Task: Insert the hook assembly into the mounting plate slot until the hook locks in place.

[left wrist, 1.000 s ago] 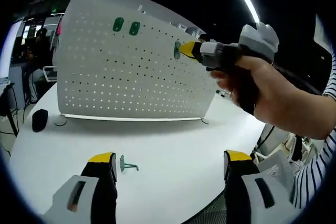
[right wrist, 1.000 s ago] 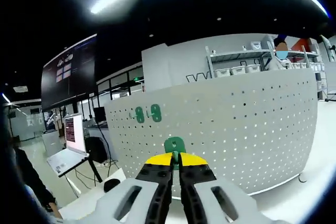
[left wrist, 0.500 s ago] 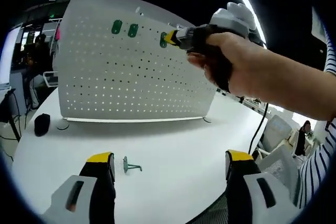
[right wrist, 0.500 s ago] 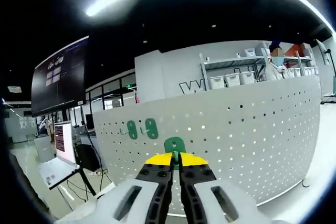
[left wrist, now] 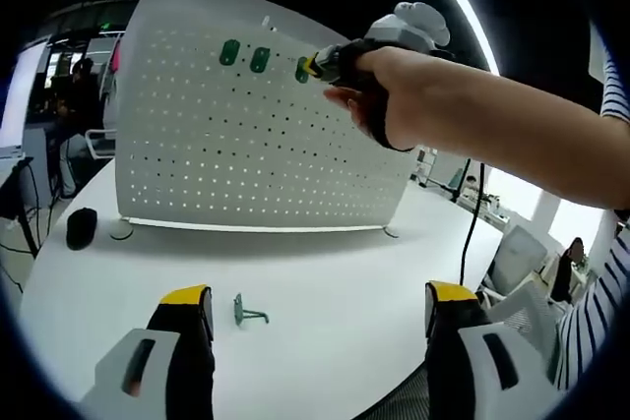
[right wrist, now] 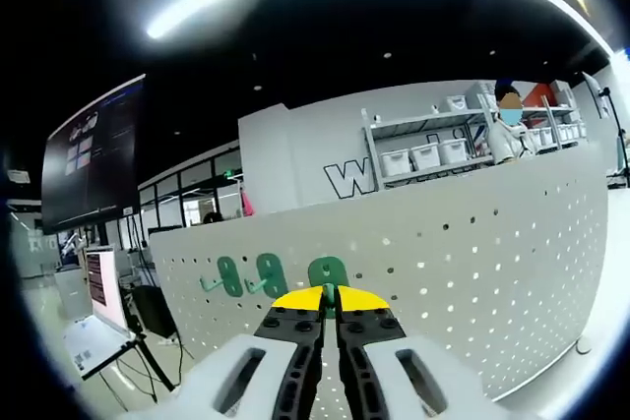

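Observation:
A white curved pegboard (left wrist: pixel 246 135) stands on the white table (left wrist: pixel 325 292); two green hooks (left wrist: pixel 244 55) hang near its top edge. My right gripper (left wrist: pixel 313 67), held by a hand, is shut on a third green hook (left wrist: pixel 302 70) pressed against the board just right of those two. In the right gripper view the yellow-tipped jaws (right wrist: pixel 330 299) pinch that green hook (right wrist: pixel 327 271) at the pegboard (right wrist: pixel 463 263), beside the two hung hooks (right wrist: pixel 246 275). My left gripper (left wrist: pixel 313 307) stands open low over the table, with a loose green hook (left wrist: pixel 247 313) lying just right of its left finger.
A dark round object (left wrist: pixel 81 227) and a small disc (left wrist: pixel 121 230) lie at the board's left foot. Shelves with bins (right wrist: pixel 433 145) and a person stand behind the board. A cable (left wrist: pixel 472 233) hangs from the right gripper. Chairs stand beyond the table's right edge.
The right gripper has carried its hook leftward along the board's top, closer to the two hung hooks. The left gripper and the loose hook stay put.

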### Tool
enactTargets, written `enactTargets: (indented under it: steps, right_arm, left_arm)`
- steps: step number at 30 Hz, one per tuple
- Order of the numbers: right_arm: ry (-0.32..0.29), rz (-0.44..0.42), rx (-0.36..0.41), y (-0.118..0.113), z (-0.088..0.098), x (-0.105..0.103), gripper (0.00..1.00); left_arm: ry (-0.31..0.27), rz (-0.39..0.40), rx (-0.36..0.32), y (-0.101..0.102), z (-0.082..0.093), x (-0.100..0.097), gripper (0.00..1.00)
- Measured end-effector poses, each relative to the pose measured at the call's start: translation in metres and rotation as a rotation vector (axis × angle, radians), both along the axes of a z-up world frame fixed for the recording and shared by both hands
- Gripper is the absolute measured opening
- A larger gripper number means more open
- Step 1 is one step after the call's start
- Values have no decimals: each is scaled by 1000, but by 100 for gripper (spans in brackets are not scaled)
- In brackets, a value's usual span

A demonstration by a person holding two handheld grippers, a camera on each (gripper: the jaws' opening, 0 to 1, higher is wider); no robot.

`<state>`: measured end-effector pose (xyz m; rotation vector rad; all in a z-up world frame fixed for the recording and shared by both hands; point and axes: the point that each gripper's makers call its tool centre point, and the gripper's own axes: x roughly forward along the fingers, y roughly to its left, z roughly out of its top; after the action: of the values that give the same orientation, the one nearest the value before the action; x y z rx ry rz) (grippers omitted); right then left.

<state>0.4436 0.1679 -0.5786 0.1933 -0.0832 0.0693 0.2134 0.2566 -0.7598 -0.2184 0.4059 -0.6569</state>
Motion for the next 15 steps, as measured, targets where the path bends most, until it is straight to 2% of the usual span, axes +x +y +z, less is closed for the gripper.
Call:
enactTargets:
  steps: [5,15]
  right_arm:
    - [-28,-29,-6,2,6,7,1]
    - [-37,-55,-25,1,3,14,1]
  left_arm:
    - [0,9,-3,2,1,1,89]
    - [16,37,-40,8,2,3,88]
